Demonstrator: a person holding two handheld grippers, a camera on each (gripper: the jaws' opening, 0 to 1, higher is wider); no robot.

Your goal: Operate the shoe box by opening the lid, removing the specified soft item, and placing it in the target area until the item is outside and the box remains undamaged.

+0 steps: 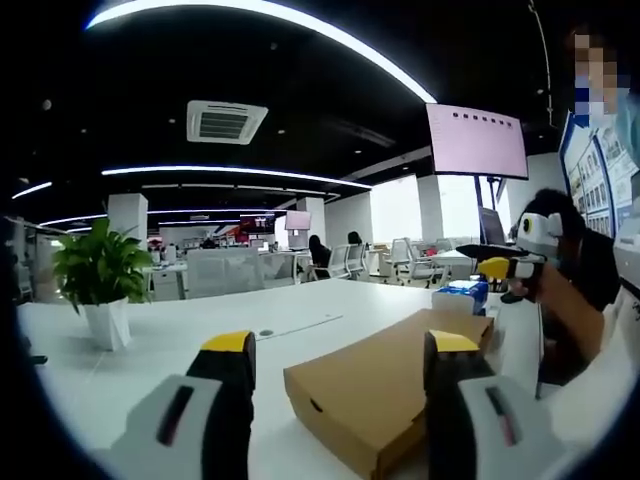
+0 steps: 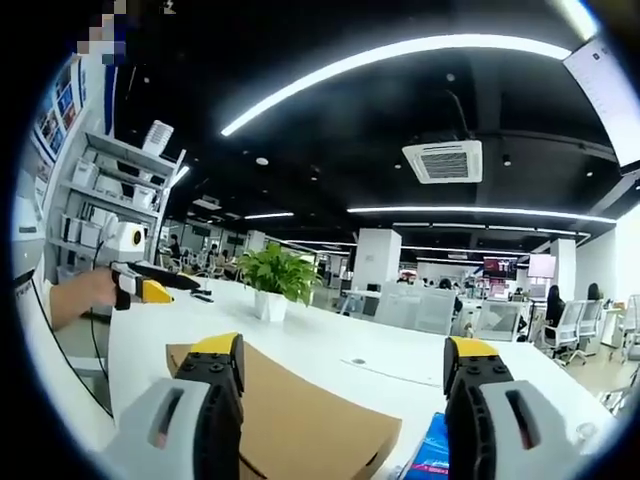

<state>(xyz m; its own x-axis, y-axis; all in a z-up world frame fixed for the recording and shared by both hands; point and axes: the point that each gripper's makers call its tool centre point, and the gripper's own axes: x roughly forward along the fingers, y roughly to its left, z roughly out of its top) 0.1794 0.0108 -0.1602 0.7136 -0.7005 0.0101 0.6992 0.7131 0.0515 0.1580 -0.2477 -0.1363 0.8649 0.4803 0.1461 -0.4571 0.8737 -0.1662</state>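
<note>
A brown cardboard shoe box (image 1: 385, 385) lies on the white table (image 1: 200, 335) with its lid down. My left gripper (image 1: 340, 345) hovers over its near end, open, with nothing between the yellow-tipped jaws. Further right, a hand holds my right gripper (image 1: 503, 266) above the table's far side. In the right gripper view the same box (image 2: 300, 420) lies low between the jaws of the right gripper (image 2: 343, 350), which is open and holds nothing. The left gripper (image 2: 150, 287) shows at the left, held by a hand. What is in the box is hidden.
A blue packet (image 1: 462, 293) lies beyond the box's far end and also shows as a blue packet (image 2: 432, 450) beside the box. A potted plant (image 1: 100, 275) stands on the table. Shelves (image 2: 110, 190) and a person (image 1: 585, 270) stand alongside. Office desks and chairs (image 1: 345, 262) lie beyond.
</note>
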